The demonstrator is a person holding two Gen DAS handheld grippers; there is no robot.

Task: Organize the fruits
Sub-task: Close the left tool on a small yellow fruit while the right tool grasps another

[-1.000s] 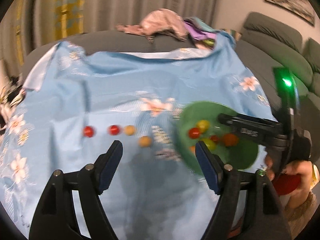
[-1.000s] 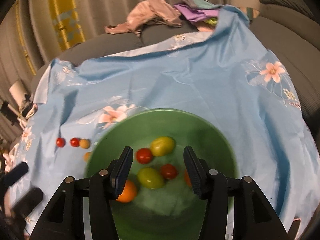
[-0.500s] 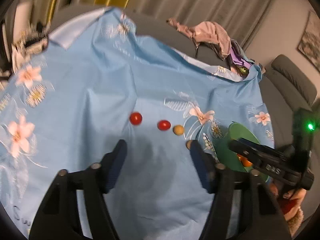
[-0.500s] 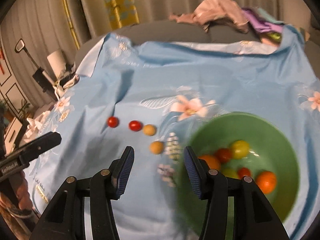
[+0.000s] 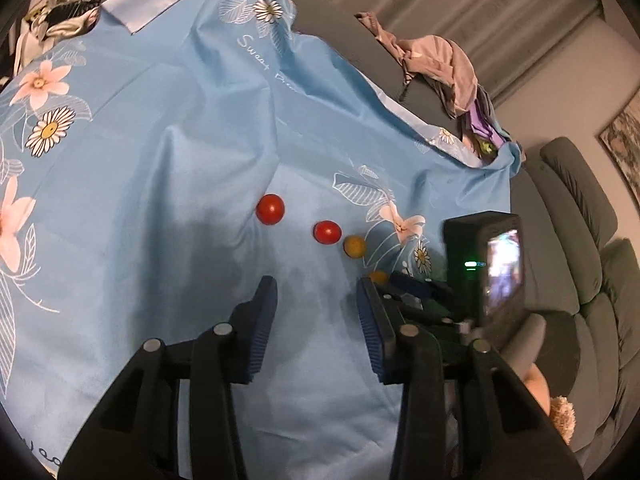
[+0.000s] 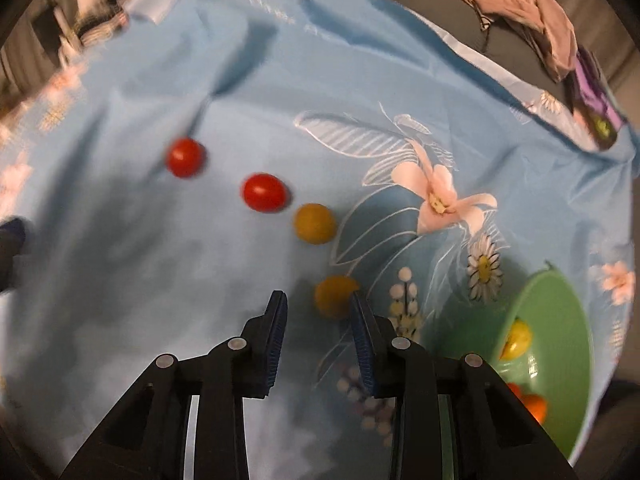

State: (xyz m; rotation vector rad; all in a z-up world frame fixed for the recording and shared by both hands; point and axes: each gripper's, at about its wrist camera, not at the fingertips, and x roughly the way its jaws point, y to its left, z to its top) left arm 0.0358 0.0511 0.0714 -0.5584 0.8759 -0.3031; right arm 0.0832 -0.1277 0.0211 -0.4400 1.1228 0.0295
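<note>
Hovering low over the blue floral cloth (image 6: 168, 320), my right gripper (image 6: 318, 334) is spread and empty, its blue pads framing the nearest yellow-orange tomato (image 6: 334, 296), which lies just ahead of the right pad and is not yet pinched. A second ago this gripper hung over the green bowl (image 6: 576, 364); the bowl has since slid to the near right edge of its view, so I judge the drop-off is finished and a new pick is starting. My left gripper (image 5: 316, 324), also spread and holding nothing, has swung away from the bowl toward the open cloth and seems to be standing by.

Farther out, the loose fruit runs in a line toward the far left: a second yellow tomato (image 6: 315, 223), then a red tomato (image 6: 265, 193), then another red tomato (image 6: 185, 157), all apart from one another. Four remain on the cloth, so the sorting looks perhaps half done.

In the bowl only a yellow fruit and some orange-red ones show; the rim cuts off the rest. From the left view my right gripper's body hides the bowl and most of the nearest tomato. Motion blur softens the right view. Clothes (image 5: 436, 60) lie heaped at the far edge.
</note>
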